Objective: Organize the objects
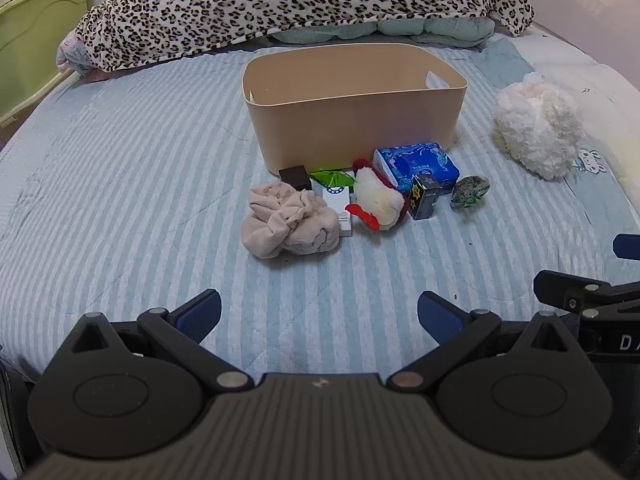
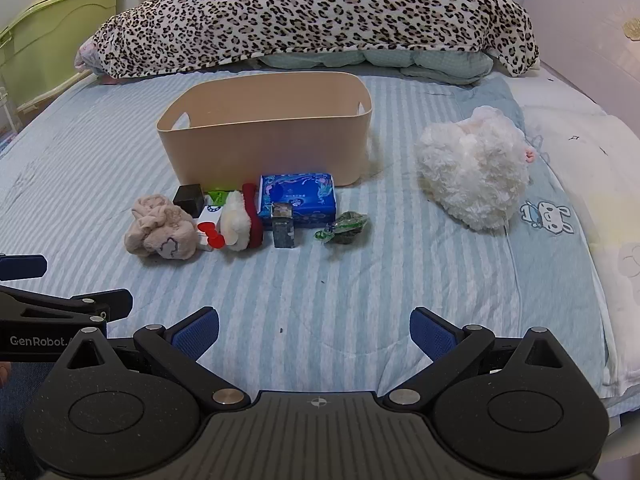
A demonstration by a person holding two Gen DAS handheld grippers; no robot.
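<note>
On the striped bed (image 1: 120,184), far from both of your grippers, stock as follows:

1. Beige bin (image 1: 352,120), long axis left to right, apparently empty.
2. Clutter against its near wall: pink cloth (image 1: 288,224), dark cube (image 1: 295,178), white box (image 1: 338,208), red-and-white plush (image 1: 380,200), blue tissue pack (image 1: 416,166), small dark carton (image 1: 426,196), green wrapped item (image 1: 470,191).
3. Fluffy white toy (image 2: 472,176), well apart, right.

Left gripper (image 1: 319,312): fingers apart, holding nothing; the cloth lies straight ahead, nearer yours.
Right gripper (image 2: 314,330): fingers apart, holding nothing; the fluffy toy lies ahead, to the right.

Legible writing: "GenRobot" on the left gripper's side. Package print too small to read.
</note>
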